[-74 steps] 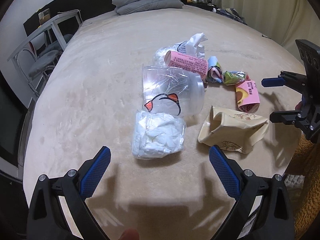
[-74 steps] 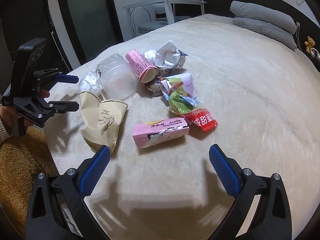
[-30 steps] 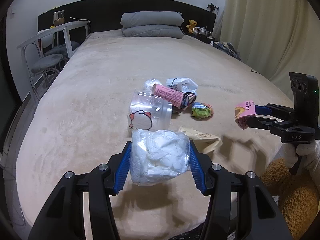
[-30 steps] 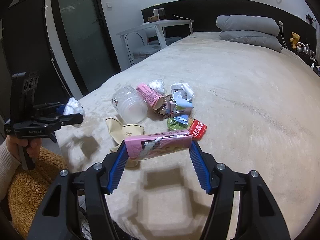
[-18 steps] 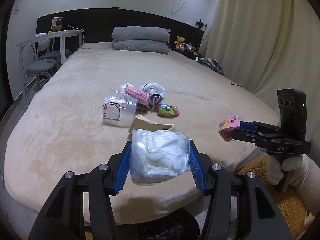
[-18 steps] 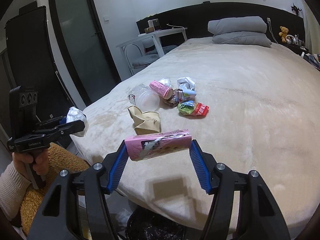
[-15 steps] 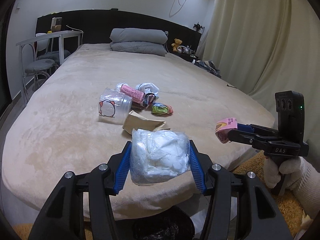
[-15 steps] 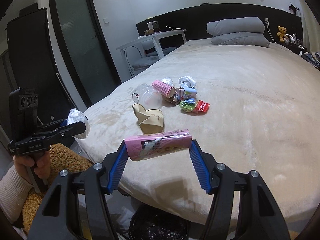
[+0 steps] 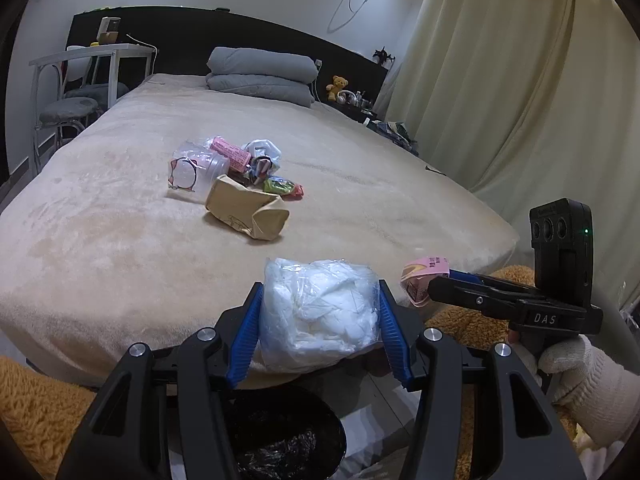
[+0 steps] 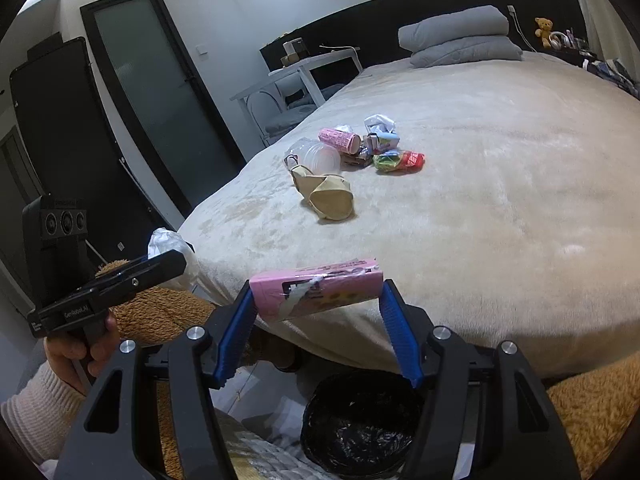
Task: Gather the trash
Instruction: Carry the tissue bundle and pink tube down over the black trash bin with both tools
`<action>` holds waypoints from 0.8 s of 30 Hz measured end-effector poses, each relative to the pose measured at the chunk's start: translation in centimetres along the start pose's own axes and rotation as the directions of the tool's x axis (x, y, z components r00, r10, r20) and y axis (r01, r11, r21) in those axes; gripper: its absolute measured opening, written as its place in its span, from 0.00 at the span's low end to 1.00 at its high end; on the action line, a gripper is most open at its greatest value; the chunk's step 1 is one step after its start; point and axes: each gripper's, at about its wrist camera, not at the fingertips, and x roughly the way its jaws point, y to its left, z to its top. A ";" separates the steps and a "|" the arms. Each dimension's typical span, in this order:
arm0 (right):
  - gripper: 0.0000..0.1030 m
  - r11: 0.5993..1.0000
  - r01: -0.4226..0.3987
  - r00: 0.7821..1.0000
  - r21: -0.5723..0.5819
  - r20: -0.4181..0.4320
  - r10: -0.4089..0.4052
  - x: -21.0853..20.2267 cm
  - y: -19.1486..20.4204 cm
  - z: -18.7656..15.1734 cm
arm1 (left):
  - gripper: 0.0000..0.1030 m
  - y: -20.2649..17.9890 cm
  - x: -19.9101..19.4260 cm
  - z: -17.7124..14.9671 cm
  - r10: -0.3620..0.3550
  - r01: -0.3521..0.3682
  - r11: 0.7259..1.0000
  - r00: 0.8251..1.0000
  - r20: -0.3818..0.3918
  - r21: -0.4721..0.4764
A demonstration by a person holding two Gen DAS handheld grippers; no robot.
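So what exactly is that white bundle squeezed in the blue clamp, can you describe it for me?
It is a white bag of thin, crinkly clear plastic stuffed with crumpled white tissue or paper. The left hand-held gripper holds it off the bed, its blue pads pressing both sides. It hangs past the bed's edge, above a black-lined bin. The right camera shows only its top above the gripper.

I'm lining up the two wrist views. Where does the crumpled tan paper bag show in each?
Left wrist: crumpled tan paper bag lies upper centre-left, on the bed, nearest of the pile.
Right wrist: it lies just above centre, also nearest.
Shared landmark: the clear plastic cup touching the bag's far side.
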 end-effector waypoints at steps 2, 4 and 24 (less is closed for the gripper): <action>0.61 0.999 -0.016 1.000 0.033 -0.012 0.016 -0.2 0.0 -0.6 | 0.51 -0.6 -0.1 -0.7 -0.009 0.009 1.000 1.000 -0.014 -0.001; 0.61 0.999 -0.017 1.000 0.051 -0.025 0.018 -0.3 0.2 -1.3 | 0.51 -0.9 -0.1 -1.5 -0.018 0.017 1.000 0.999 -0.029 -0.011; 0.61 0.976 0.134 0.955 0.172 -0.286 -0.081 4.4 -0.2 -6.2 | 0.51 -1.9 4.4 -7.8 0.057 -0.110 0.985 0.935 -0.349 -0.134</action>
